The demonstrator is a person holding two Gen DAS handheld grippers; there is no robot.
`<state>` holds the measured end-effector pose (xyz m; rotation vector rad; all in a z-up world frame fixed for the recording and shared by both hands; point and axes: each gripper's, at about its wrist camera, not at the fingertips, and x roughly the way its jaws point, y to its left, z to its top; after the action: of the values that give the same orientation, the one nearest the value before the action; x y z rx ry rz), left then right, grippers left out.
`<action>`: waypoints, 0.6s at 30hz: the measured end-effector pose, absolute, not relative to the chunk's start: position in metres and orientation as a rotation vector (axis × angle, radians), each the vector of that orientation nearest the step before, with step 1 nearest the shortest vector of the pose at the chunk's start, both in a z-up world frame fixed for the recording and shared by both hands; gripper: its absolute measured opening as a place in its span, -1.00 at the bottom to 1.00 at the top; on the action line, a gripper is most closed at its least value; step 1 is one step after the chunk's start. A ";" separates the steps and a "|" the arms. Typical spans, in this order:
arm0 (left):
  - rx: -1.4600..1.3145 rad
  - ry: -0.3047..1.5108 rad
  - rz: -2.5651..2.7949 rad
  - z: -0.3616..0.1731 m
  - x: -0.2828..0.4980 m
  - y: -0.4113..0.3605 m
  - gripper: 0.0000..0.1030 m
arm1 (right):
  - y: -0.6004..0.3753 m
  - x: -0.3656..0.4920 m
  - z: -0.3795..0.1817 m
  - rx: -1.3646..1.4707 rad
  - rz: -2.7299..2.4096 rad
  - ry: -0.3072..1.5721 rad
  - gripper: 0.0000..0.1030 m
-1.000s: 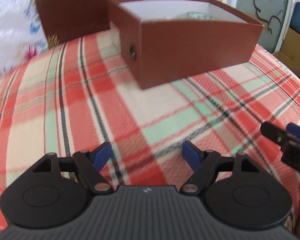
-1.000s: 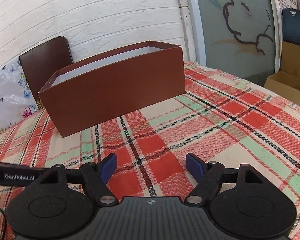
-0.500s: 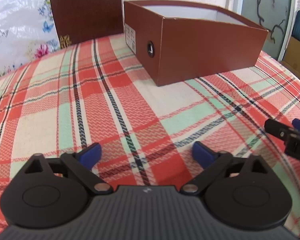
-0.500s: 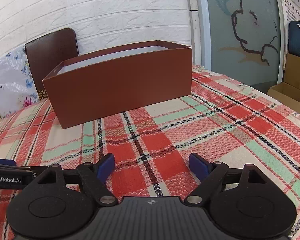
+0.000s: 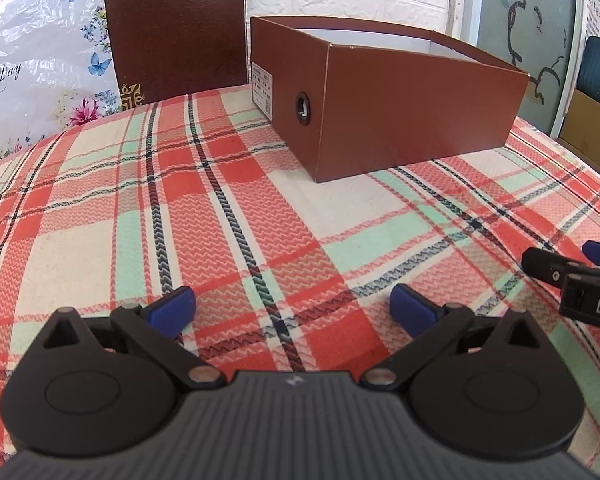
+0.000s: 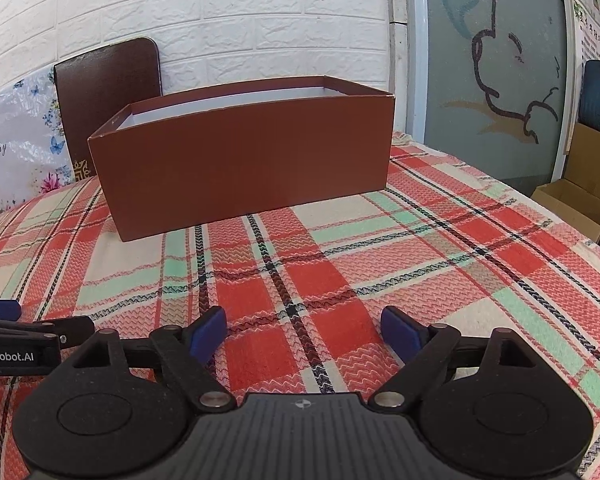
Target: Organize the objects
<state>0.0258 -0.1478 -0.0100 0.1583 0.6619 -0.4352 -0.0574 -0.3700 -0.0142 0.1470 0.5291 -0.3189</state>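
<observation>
Left gripper (image 5: 293,307) over red, cream and mint plaid tablecloth (image 5: 236,216), blue-padded jaws spread wide, wider than a second ago, nothing between them. Right gripper (image 6: 303,330) likewise empty, jaws opening. Open brown cardboard shoebox with white interior (image 6: 244,160) at far side of cloth, well apart from both tools; contents hidden from these angles, though a second ago a round object showed inside. Dark brown chair back (image 5: 176,32) behind box.
</observation>
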 end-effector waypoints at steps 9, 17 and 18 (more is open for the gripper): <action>0.155 0.659 -0.436 -0.010 0.026 -0.147 1.00 | -0.369 -0.057 -0.015 0.137 -0.312 0.532 0.70; 0.156 0.656 -0.432 -0.010 0.025 -0.146 1.00 | -0.370 -0.057 -0.015 0.141 -0.302 0.528 0.72; 0.154 0.656 -0.433 -0.010 0.025 -0.146 1.00 | -0.370 -0.057 -0.015 0.142 -0.302 0.528 0.72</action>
<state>0.0252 -0.1460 -0.0098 0.1537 0.6563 -0.4330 -0.0569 -0.3701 -0.0154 0.1418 0.5284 -0.3017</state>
